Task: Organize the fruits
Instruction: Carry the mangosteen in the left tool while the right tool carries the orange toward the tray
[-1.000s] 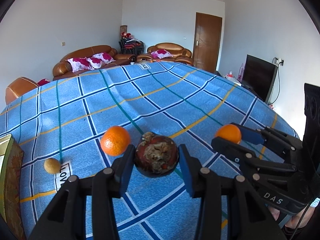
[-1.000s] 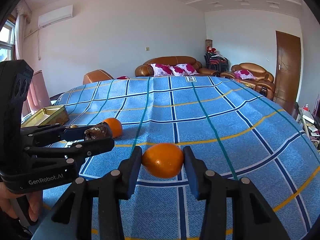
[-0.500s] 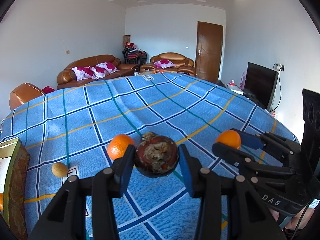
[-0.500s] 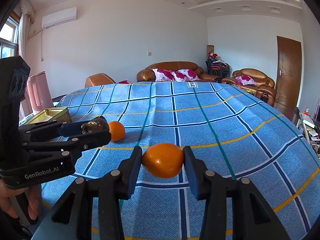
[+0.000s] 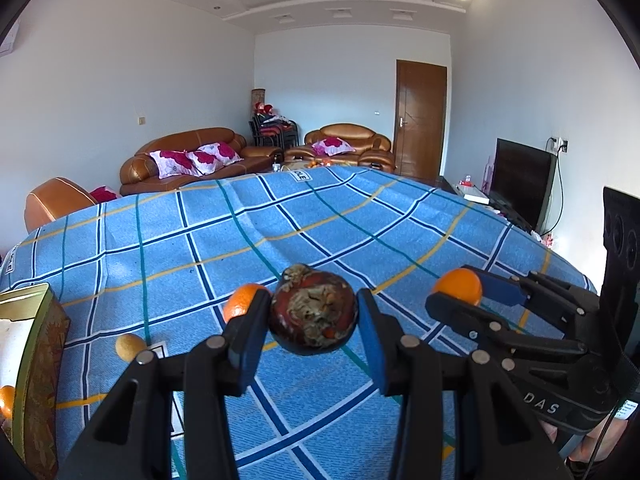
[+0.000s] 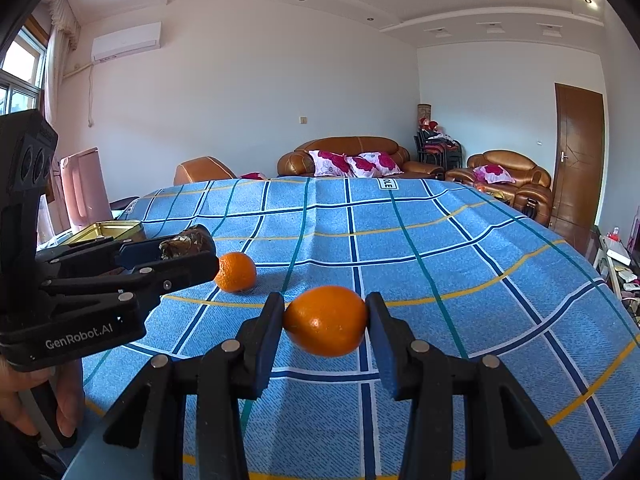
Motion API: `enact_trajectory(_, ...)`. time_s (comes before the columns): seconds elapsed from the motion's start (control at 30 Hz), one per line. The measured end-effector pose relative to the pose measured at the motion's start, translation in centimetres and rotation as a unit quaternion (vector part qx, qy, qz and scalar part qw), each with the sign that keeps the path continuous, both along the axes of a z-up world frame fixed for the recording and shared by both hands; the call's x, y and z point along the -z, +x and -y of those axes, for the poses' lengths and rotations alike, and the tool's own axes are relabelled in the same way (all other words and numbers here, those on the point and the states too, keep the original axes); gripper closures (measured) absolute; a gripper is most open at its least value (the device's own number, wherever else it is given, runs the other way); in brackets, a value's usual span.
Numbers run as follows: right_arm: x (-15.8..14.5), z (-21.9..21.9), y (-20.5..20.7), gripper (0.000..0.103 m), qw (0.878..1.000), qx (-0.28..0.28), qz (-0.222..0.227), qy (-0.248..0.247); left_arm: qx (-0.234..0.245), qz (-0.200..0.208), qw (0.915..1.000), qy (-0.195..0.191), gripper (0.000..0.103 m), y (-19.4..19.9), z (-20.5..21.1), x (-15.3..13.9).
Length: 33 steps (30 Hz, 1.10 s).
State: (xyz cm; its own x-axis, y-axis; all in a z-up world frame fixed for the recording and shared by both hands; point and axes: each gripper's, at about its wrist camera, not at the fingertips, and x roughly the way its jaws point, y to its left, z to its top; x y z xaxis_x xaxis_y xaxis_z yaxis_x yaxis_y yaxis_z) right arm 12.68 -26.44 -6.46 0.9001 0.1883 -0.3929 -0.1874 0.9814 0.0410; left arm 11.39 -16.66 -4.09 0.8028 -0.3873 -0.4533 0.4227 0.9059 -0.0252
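Your left gripper (image 5: pixel 314 318) has its blue-padded fingers pinching a dark red, round fruit with a mottled brown, shrivelled patch (image 5: pixel 313 312); the fruit sits right between the pads, touching both, lifted clear of the blue checked tablecloth (image 5: pixel 280 220). Your right gripper (image 6: pixel 325 320) is clamped on a smooth oval orange fruit (image 6: pixel 325 320), pads pressed against both its ends, also held above the cloth. From the left camera you can see that same gripper off to your right with the orange at its tips.

A second round orange with a dimpled skin (image 6: pixel 235 272) lies on the cloth just beyond the left gripper's tips, partly hidden behind its left finger in the left view. A small yellowish round fruit (image 5: pixel 130 346) rests on the cloth further to the left, near a gold metal tin (image 5: pixel 36 344) standing at the table's left edge. A hand (image 6: pixel 24 396) grips the left gripper's handle.
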Motion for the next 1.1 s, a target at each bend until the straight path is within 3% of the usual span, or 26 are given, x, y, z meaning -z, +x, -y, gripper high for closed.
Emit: enact_trajectory(1.1,-0.4,-0.1,-2.0,0.059,0.998,-0.017,0.066,-0.007,-0.022,0.075,0.9969,-0.012,0.058,-2.4,-0.8,-1.0)
